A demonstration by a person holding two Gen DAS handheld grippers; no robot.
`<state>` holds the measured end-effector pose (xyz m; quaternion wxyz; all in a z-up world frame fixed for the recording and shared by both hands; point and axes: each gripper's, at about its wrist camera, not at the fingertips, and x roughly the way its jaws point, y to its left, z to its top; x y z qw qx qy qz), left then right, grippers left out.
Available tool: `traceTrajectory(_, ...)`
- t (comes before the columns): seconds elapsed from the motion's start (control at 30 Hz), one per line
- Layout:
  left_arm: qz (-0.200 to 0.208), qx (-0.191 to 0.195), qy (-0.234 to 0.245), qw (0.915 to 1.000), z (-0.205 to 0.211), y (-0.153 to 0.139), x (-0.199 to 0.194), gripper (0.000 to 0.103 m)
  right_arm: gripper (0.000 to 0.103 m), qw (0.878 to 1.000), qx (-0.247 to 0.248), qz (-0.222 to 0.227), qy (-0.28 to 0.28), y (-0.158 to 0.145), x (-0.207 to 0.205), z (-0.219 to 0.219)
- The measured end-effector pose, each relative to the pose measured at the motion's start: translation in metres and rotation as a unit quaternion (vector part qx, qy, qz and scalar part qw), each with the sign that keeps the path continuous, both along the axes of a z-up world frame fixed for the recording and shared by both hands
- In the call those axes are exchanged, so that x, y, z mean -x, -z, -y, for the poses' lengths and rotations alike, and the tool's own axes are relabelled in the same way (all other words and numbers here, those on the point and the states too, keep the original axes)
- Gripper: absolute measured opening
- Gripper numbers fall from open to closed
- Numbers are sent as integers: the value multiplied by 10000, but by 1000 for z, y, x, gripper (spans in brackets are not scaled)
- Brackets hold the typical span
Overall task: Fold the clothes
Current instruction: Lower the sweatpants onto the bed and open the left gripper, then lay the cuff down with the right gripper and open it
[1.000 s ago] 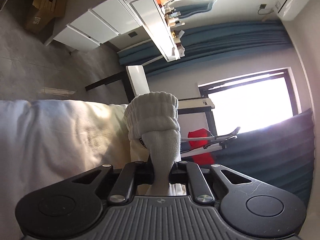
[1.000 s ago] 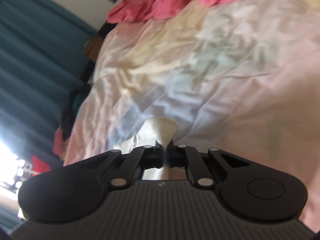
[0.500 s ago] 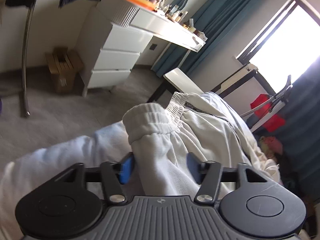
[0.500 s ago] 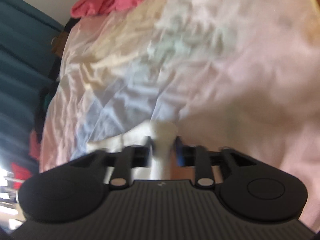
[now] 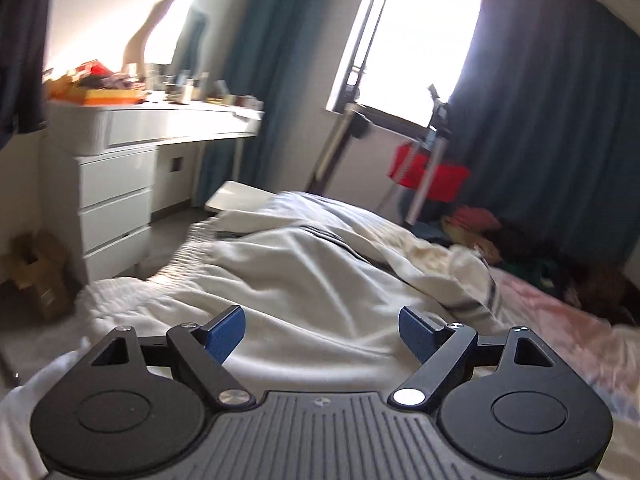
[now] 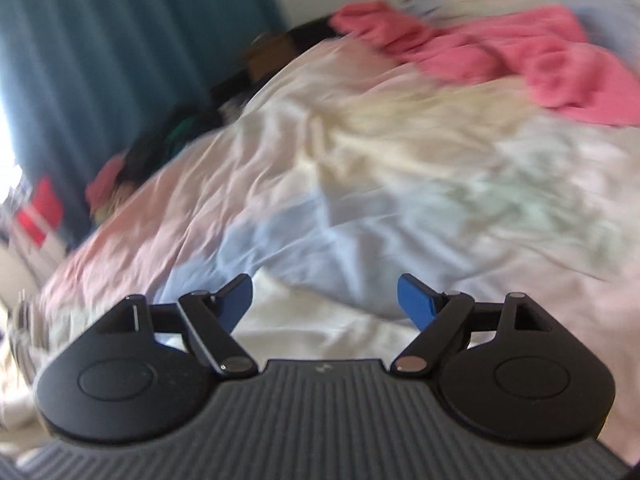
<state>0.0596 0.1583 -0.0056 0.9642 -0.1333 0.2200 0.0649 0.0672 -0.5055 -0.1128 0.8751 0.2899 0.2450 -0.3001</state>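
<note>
Now, from the left wrist, the left gripper [image 5: 322, 330] hangs over the bed with its jaws opening and wide apart, the blue pads [image 5: 224, 334] clear of any cloth. Nothing is gripped. Beyond and below the fingers lies the white garment [image 5: 304, 284], rumpled on the bed [image 5: 560, 320], its gathered waistband [image 5: 192, 246] toward the left edge near the floor. A white dresser [image 5: 116, 184] stands at the left with clutter on top, teal curtains [image 5: 540, 128] frame a bright window [image 5: 416, 36], and a red bin [image 5: 430, 174] sits behind a metal stand.

From the right wrist the picture is blurred. The right gripper [image 6: 325, 304] likewise has its jaws opening, spread wide, with no cloth pressed between the pads [image 6: 416, 306]. A white piece of the garment [image 6: 320, 324] shows just beneath and between the fingers, lying loose on the pastel sheet [image 6: 400, 184]. A pink garment [image 6: 500, 56] is heaped well apart at the far upper right of the bed, and dark clothes [image 6: 168, 140] are piled along the bed's left edge beside the curtain
</note>
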Motion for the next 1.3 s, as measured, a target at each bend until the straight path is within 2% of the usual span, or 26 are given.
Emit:
traceTrajectory(0.1,-137,-54,413,9990,29,18,-6,86,81,9993,-27,-265,-272,11,-29,-5)
traceTrajectory(0.2,-301,-117,792,9963,54,35,-12,86,80,9957,236,-549,-706,24,-53,-11)
traceTrajectory(0.3,-225,-515,966,9937,72,46,-10,86,80,9915,527,-834,-852,36,-65,-18)
traceTrajectory(0.37,-81,-707,940,9930,79,47,-11,86,80,9917,567,-836,-797,40,-67,-18)
traceTrajectory(0.47,163,-562,898,9942,78,45,-12,86,80,9942,405,-722,-693,45,-70,-8)
traceTrajectory(0.6,203,-315,791,9962,66,40,-14,86,82,9942,112,-682,-824,53,-77,7)
traceTrajectory(0.7,120,-251,745,9968,63,42,-18,86,71,9908,201,-760,-1099,53,-82,3)
traceTrajectory(0.83,145,-398,782,9960,67,44,-21,86,21,9855,438,-937,-1345,45,-84,-7)
traceTrajectory(0.93,159,-494,869,9949,71,46,-22,86,15,9889,704,-860,-990,34,-80,-10)
traceTrajectory(1.07,101,-619,973,9933,76,51,-24,86,15,9948,657,-693,-364,24,-70,1)
traceTrajectory(1.2,91,-693,1013,9924,77,53,-26,86,15,9923,625,-988,-420,41,-73,2)
traceTrajectory(1.3,111,-730,1026,9920,78,52,-26,86,19,9904,795,-1036,-459,35,-77,-7)
